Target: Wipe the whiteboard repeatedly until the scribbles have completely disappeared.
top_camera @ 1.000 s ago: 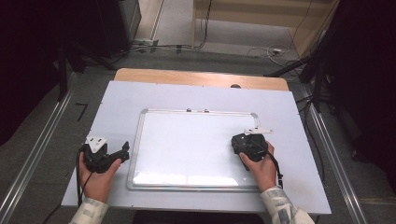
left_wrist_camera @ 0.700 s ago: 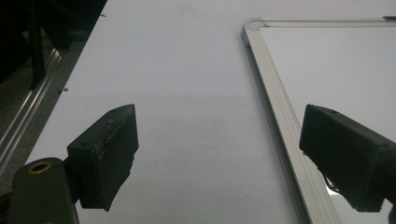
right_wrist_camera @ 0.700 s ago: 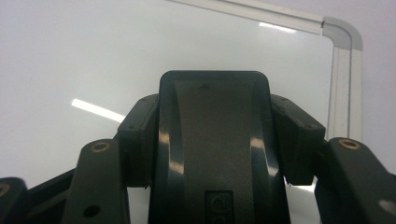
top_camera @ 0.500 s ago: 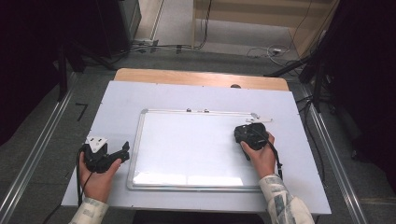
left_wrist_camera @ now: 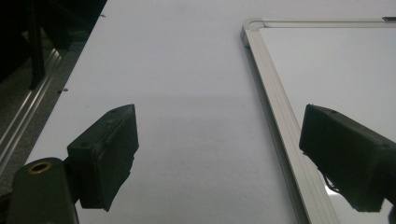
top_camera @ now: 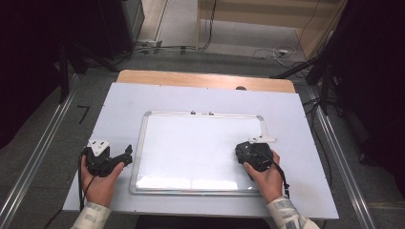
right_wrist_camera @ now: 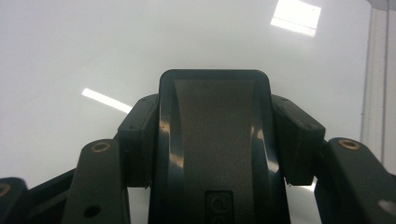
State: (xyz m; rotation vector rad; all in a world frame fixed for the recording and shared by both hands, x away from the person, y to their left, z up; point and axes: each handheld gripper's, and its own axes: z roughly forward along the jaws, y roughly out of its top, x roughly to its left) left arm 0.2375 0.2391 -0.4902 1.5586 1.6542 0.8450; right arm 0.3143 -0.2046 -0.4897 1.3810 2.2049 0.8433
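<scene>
Lengthwise, eraser (right_wrist_camera: 215,140) (dark) along right tool (right_wrist_camera: 215,135)

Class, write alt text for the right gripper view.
A black whiteboard eraser is clamped between the right claw, held over a clean whiteboard. The board's silver frame runs down the right edge.

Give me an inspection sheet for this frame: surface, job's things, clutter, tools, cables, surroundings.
Surface: pale table top, wooden strip along its far edge.
Job's things: whiteboard lies flat, wiped clean; black eraser clamped in the right tool.
Clutter: nothing seen.
Tools: left tool open, empty, beside the whiteboard's left frame; right tool shut on the eraser, over the board's right part.
Cables: one trails from each tool; more on the floor beyond the table.
Surroundings: metal rails on both sides, dark stands, wooden furniture behind.
</scene>
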